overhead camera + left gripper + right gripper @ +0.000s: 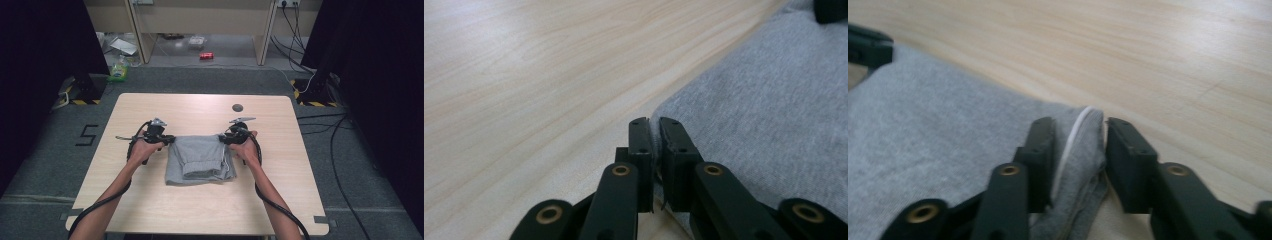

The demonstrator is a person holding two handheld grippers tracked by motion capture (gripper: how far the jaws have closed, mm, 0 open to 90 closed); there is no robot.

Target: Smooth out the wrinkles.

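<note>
Cloth, grey and folded, lies mid-table in my high view, its far edge spanning left gripper to right gripper; my left gripper view has jaws pinched narrow on the cloth's corner, my right gripper view has them parted round the bunched corner.

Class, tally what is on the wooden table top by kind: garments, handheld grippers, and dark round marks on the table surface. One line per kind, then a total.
Grey folded garment: 1
Handheld grippers, left gripper and right gripper: 2
Dark round mark near the far edge of the table: 1
Total: 4
</note>
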